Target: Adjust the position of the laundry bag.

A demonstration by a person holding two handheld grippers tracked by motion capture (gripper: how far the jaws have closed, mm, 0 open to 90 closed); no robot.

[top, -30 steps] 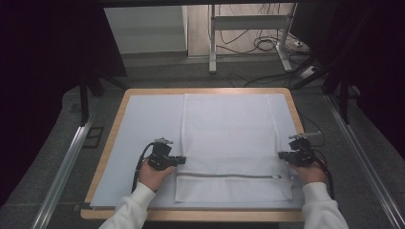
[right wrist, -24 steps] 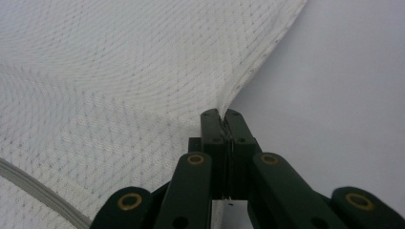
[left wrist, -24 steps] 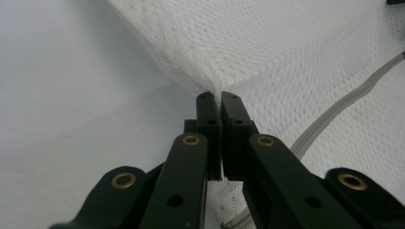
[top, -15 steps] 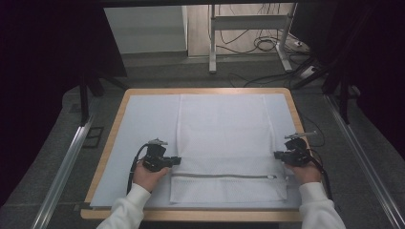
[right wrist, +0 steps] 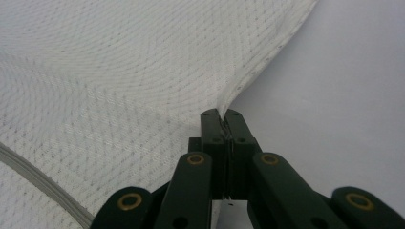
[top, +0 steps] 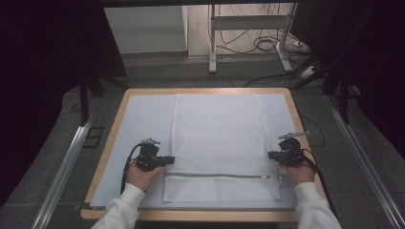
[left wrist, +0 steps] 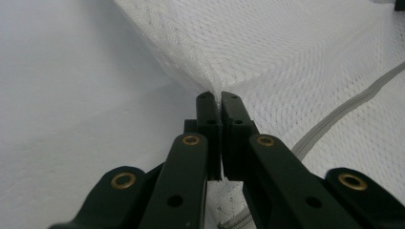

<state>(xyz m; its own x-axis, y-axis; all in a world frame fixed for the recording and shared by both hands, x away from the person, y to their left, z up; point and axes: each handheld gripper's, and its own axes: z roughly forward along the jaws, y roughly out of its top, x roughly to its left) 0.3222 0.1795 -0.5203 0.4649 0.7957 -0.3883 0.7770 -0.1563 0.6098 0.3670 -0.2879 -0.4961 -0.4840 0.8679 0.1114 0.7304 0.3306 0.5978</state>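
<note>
A white mesh bag [top: 219,133] lies flat on the table's white mat [top: 143,124], with a grey zipper [top: 217,176] running across its near end. My left gripper [top: 171,158] is shut on the bag's left edge just above the zipper. In the left gripper view the jaws [left wrist: 216,97] pinch a raised fold of mesh [left wrist: 286,43], and the zipper [left wrist: 344,109] runs off to the right. My right gripper [top: 270,155] is shut on the bag's right edge. In the right gripper view its jaws [right wrist: 220,113] clamp the hem of the mesh [right wrist: 119,71].
The wooden table rim [top: 191,215] frames the mat. Metal rails [top: 62,167] run along the floor on both sides. A desk frame [top: 248,28] and loose cables [top: 267,45] stand beyond the far edge. A hand and a white sleeve [top: 122,207] hold each gripper.
Both grippers and the near end of the bag have drifted a little to the left. Both grips are unchanged.
</note>
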